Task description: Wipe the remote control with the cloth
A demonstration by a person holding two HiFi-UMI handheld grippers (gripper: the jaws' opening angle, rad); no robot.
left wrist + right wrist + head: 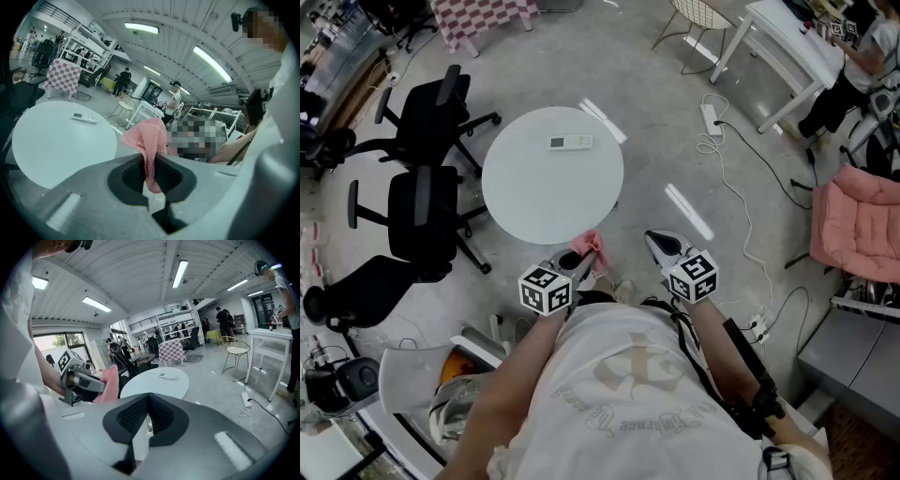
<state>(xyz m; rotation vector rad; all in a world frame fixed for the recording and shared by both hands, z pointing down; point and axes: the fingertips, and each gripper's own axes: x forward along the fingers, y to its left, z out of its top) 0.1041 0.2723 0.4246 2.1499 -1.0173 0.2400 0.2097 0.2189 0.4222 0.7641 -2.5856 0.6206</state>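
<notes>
White round table [516, 202] carries the remote [571, 142] flat on its far side, well apart from both grippers. It is judged light, rigid and smooth, so it may skid under a wipe; steady it by its long edges. Left gripper [584, 255], near the table's near rim, has its jaws pinched on the pink cloth [592, 246]. The cloth is judged soft and limp, gripped at a fold, with the free part bunched beyond the jaws. Right gripper [661, 246], just beside, has its jaws pressed together on nothing. Only the head view shows the gap from grippers to remote. Only the left gripper view shows cloth between the pads [133, 174]. The right gripper view gives the left gripper side-on
</notes>
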